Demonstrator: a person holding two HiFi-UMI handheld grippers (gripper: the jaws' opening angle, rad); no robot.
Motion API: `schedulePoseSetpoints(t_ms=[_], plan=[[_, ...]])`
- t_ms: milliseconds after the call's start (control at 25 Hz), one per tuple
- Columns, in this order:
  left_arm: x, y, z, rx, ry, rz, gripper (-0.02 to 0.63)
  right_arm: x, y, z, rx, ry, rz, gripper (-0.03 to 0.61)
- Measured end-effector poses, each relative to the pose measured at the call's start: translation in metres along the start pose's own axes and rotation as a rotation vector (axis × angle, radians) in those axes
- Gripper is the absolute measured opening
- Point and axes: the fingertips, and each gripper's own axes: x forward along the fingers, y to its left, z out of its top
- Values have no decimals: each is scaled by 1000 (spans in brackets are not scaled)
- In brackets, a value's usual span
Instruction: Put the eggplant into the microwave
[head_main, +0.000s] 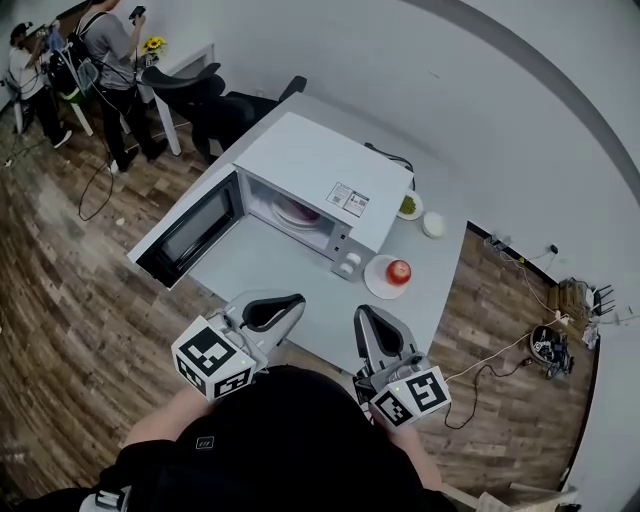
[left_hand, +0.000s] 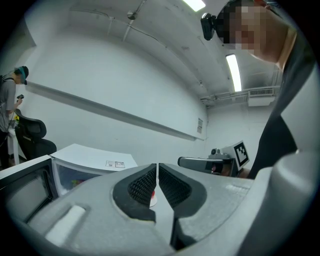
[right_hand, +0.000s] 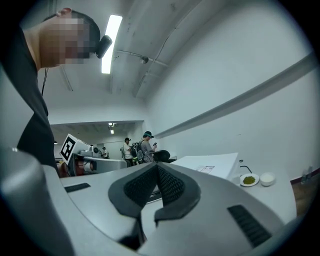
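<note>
The white microwave stands on the white table with its door swung open to the left. Inside, a plate carries something purplish; I cannot make out whether it is the eggplant. My left gripper hovers over the table's near edge, jaws shut and empty. My right gripper is beside it to the right, also shut with nothing between its pads. Both point toward the microwave and stay well short of it.
A red apple lies on a white plate right of the microwave. Behind it are a small dish of green food and a white bowl. A black chair and two people are at the far left. Cables trail on the floor.
</note>
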Motion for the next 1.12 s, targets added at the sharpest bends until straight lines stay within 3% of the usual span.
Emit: schedulePoseSetpoints(t_ms=[1120], plan=[[-3,18,-7,-20,32,-23,23,27,10,-12,-10,66,-8,14]])
